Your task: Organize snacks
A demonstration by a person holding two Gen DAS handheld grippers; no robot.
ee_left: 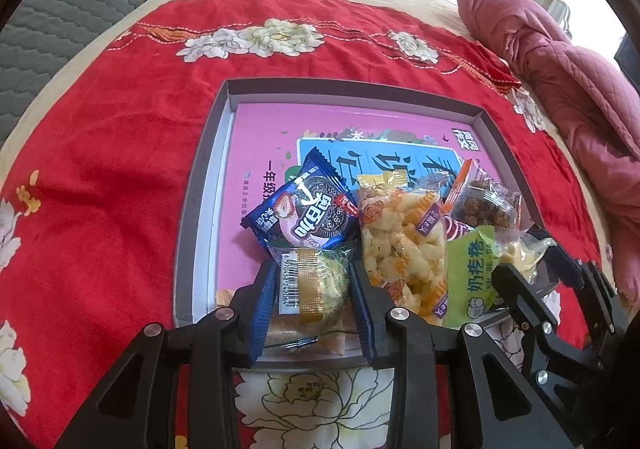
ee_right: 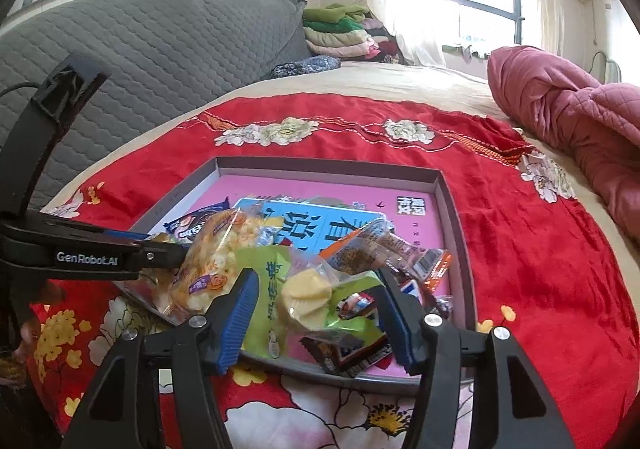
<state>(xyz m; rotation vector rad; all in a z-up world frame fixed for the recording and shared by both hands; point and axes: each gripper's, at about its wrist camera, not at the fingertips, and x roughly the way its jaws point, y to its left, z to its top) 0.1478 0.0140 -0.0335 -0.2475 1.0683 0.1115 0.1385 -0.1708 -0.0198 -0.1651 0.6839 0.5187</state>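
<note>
A grey shallow box (ee_left: pixel 208 153) with a pink printed bottom lies on the red cloth and holds several snack packs. My left gripper (ee_left: pixel 314 273) is shut on a clear-wrapped green cake pack (ee_left: pixel 316 289) at the box's near edge. Beyond it lie a blue cookie pack (ee_left: pixel 308 209), a yellow puffed-snack bag (ee_left: pixel 404 245) and a brown bar pack (ee_left: pixel 484 205). My right gripper (ee_right: pixel 316 281) is open around a green pack with a pale yellow pastry (ee_right: pixel 308 293); the pack lies between the fingers without being clamped. The left gripper shows in the right wrist view (ee_right: pixel 160 249).
The box (ee_right: pixel 460 249) sits on a red flowered cloth (ee_left: pixel 120 169) on a bed. A pink quilt (ee_left: pixel 560 81) lies bunched at the right. A grey quilted headboard (ee_right: pixel 160 49) stands at the left. Small dark snack packs (ee_right: pixel 352 353) lie at the box's near rim.
</note>
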